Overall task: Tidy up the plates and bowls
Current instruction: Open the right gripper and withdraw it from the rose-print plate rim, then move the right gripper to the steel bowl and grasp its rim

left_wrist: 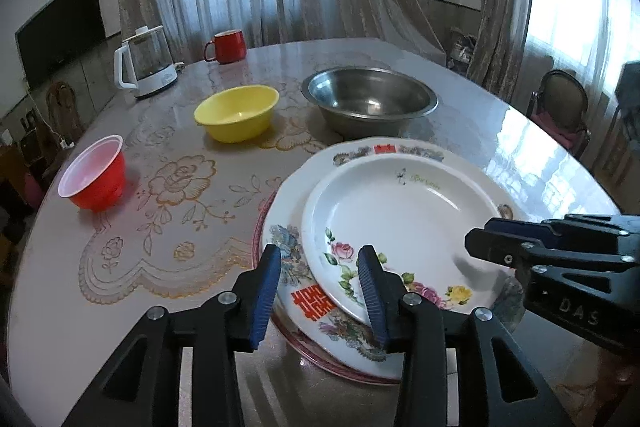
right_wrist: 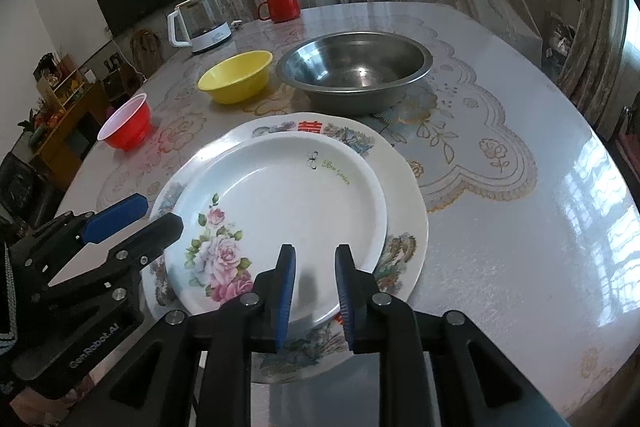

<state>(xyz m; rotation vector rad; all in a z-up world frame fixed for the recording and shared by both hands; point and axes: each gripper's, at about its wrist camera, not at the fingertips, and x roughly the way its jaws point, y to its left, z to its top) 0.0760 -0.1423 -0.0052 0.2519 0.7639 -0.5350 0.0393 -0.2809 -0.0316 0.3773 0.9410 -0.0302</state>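
A stack of plates lies at the near edge of the table. On top is a white rose plate [left_wrist: 400,211] [right_wrist: 288,203]. It rests on a larger patterned plate [left_wrist: 288,195] [right_wrist: 404,203], and a red-rimmed plate [left_wrist: 257,239] peeks out underneath. My left gripper [left_wrist: 320,291] [right_wrist: 162,211] is open, its fingers astride the stack's left rim without pressing it. My right gripper [right_wrist: 316,267] [left_wrist: 478,233] hovers over the rose plate's near right rim, with a narrow gap between its pads and nothing pinched. Farther back stand a yellow bowl [left_wrist: 236,113] [right_wrist: 236,77], a steel bowl [left_wrist: 368,99] [right_wrist: 354,71] and a red bowl [left_wrist: 94,175] [right_wrist: 126,123].
A glass kettle [left_wrist: 144,63] [right_wrist: 200,23] and a red mug [left_wrist: 226,45] [right_wrist: 282,7] stand at the far edge of the round table [left_wrist: 500,131] [right_wrist: 520,247]. A chair [left_wrist: 560,107] is beyond the table's right side. Curtains hang behind.
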